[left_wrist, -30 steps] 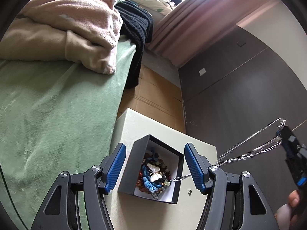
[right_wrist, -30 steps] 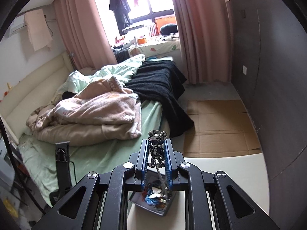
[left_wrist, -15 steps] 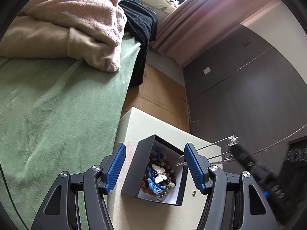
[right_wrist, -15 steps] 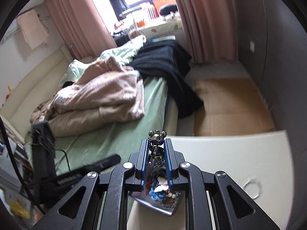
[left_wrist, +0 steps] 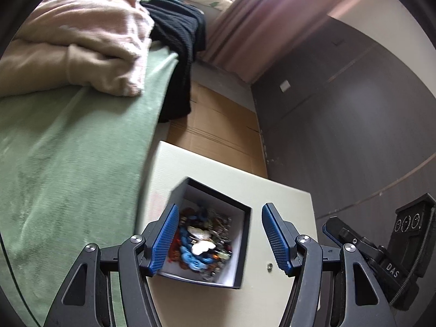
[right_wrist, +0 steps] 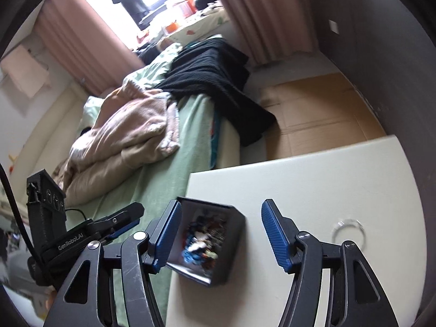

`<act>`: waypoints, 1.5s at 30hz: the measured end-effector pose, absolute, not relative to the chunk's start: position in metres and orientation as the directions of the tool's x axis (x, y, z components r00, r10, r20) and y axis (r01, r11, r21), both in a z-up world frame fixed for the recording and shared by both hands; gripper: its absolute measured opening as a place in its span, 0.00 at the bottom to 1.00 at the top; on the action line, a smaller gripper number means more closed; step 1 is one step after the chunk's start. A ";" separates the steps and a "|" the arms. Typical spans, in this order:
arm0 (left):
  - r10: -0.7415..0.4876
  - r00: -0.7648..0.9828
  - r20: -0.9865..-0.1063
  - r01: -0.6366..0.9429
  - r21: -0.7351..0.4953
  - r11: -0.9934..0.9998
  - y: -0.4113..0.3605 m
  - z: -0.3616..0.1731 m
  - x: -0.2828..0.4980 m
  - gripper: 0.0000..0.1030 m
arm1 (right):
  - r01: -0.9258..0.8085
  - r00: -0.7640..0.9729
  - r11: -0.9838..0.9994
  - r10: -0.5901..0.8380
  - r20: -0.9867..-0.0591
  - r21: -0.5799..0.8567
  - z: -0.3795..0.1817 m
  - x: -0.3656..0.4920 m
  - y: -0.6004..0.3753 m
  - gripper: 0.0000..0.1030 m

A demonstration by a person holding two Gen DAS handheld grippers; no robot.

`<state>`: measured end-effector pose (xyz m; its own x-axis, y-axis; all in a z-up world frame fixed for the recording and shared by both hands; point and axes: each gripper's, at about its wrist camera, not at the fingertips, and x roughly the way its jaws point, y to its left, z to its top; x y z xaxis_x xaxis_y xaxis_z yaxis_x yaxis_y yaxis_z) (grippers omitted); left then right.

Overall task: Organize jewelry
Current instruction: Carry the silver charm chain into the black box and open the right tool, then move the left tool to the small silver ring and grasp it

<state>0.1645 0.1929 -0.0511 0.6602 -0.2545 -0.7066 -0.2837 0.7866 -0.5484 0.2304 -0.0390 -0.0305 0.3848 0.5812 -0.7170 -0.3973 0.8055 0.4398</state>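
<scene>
The jewelry box (left_wrist: pixel 239 245), black outside and white inside, sits open on the cream table (left_wrist: pixel 283 204) beside the green bed cover (left_wrist: pixel 68 150), holding a heap of beads and a white butterfly piece (left_wrist: pixel 200 241). The left gripper (left_wrist: pixel 219 238) hangs over it with jaws apart and nothing between its blue pads. The right gripper (right_wrist: pixel 220 237) has just been opening; its jaws stand wide and empty above the box. Only the right wrist view shows a clear ring (right_wrist: pixel 348 229) lying on the table right of the box. Only the left wrist view shows a small stud (left_wrist: pixel 269 266) just beside the box.
</scene>
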 end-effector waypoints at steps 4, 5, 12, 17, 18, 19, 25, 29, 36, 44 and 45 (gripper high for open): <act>-0.275 0.642 -0.716 -0.249 -0.534 0.808 0.176 -0.050 0.168 0.62 | -0.334 0.402 0.828 0.557 -0.727 0.450 -0.040 0.227 -0.072 0.60; -0.277 0.639 -0.717 -0.240 -0.528 0.815 0.171 -0.049 0.169 0.62 | -0.319 0.401 0.831 0.554 -0.729 0.456 -0.043 0.225 -0.079 0.60; -0.297 0.611 -0.734 -0.182 -0.496 0.849 0.135 -0.051 0.176 0.62 | -0.190 0.412 0.860 0.508 -0.757 0.473 -0.063 0.217 -0.129 0.60; -0.298 0.572 -0.764 -0.116 -0.435 0.893 0.095 -0.055 0.184 0.62 | -0.102 0.433 0.871 0.474 -0.767 0.481 -0.066 0.211 -0.164 0.60; -0.296 0.562 -0.772 -0.104 -0.421 0.901 0.086 -0.057 0.186 0.62 | -0.088 0.438 0.873 0.467 -0.769 0.480 -0.067 0.209 -0.170 0.60; -0.295 0.552 -0.780 -0.092 -0.409 0.908 0.077 -0.059 0.187 0.62 | -0.074 0.442 0.875 0.459 -0.771 0.478 -0.068 0.206 -0.177 0.60; -0.273 0.485 -0.830 -0.021 -0.323 0.946 0.030 -0.077 0.195 0.62 | -0.027 0.449 0.870 0.451 -0.772 0.492 -0.070 0.199 -0.208 0.60; -0.261 0.441 -0.859 0.012 -0.285 0.959 0.007 -0.093 0.202 0.62 | -0.004 0.461 0.858 0.457 -0.760 0.514 -0.071 0.203 -0.224 0.60; -0.195 0.394 -0.898 0.022 -0.203 0.979 -0.018 -0.118 0.213 0.51 | 0.036 0.460 0.878 0.409 -0.788 0.477 -0.076 0.207 -0.239 0.60; -0.099 0.371 -0.923 0.069 -0.079 0.994 -0.042 -0.140 0.218 0.38 | 0.061 0.436 0.872 0.414 -0.799 0.485 -0.086 0.213 -0.250 0.60; -0.082 0.372 -0.925 0.069 -0.061 0.996 -0.045 -0.144 0.218 0.37 | 0.062 0.435 0.870 0.417 -0.798 0.489 -0.087 0.213 -0.250 0.60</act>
